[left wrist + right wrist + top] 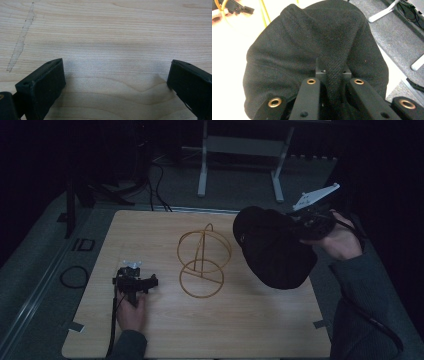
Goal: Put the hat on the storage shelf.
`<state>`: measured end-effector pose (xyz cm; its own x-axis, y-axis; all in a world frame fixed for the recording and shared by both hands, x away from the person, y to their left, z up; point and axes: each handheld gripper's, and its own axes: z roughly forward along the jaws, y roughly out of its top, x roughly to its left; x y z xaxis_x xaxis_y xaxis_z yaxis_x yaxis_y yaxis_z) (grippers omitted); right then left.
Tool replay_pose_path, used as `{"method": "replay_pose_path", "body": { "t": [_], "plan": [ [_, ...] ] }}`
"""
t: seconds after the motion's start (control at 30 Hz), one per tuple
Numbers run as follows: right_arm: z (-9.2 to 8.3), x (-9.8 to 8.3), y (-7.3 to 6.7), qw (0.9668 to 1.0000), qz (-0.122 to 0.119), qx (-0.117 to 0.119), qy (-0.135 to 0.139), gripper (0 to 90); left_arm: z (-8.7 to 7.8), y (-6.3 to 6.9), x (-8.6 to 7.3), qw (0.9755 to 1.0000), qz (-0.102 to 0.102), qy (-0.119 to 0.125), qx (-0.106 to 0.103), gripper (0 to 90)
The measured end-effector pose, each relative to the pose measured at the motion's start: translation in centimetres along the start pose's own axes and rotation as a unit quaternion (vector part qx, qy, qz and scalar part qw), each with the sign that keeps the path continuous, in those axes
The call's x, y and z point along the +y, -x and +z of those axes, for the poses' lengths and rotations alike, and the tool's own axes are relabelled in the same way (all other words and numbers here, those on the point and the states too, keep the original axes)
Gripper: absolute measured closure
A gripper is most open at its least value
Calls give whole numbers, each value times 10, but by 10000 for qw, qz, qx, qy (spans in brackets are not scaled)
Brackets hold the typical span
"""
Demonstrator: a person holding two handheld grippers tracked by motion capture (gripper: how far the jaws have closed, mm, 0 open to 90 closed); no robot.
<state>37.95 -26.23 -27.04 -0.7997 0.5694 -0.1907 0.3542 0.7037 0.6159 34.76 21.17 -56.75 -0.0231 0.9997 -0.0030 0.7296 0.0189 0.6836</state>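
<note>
A black cloth hat [272, 247] hangs in the air over the right side of the wooden table [250, 320]. My right gripper [300, 222] is shut on a fold of the hat [312, 50], pinched between its jaws. A yellow wire stand [202, 257] made of rings and an upright rod sits at the table's middle, just left of the hat. My left gripper [135, 280] rests low at the table's left. Its jaws stand wide apart over bare wood [112, 50] with nothing between them.
A black cable loop [74, 276] lies on the floor left of the table. White frame legs [240, 170] stand on the grey floor behind the table. The far side and right are dark.
</note>
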Motion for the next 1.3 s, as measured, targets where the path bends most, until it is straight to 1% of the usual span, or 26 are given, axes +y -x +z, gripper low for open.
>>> {"method": "replay_pose_path", "body": {
  "t": [0.53,0.77,0.93,1.2,1.3],
  "plan": [
    [-9,24,0,9998,-169,35,16,845,0,0,0,10000,7,4,-15,12],
    [-13,35,-3,9997,-233,35,79,845,0,0,0,10000,6,6,-15,12],
    [-12,43,-6,9995,-324,16,14,845,0,0,0,10000,5,7,-14,12],
    [-12,51,-10,9993,-330,76,152,845,0,0,0,10000,8,4,-15,12],
    [-11,54,-11,9990,-346,141,226,845,0,0,0,10000,5,7,-15,12]
  ]
}}
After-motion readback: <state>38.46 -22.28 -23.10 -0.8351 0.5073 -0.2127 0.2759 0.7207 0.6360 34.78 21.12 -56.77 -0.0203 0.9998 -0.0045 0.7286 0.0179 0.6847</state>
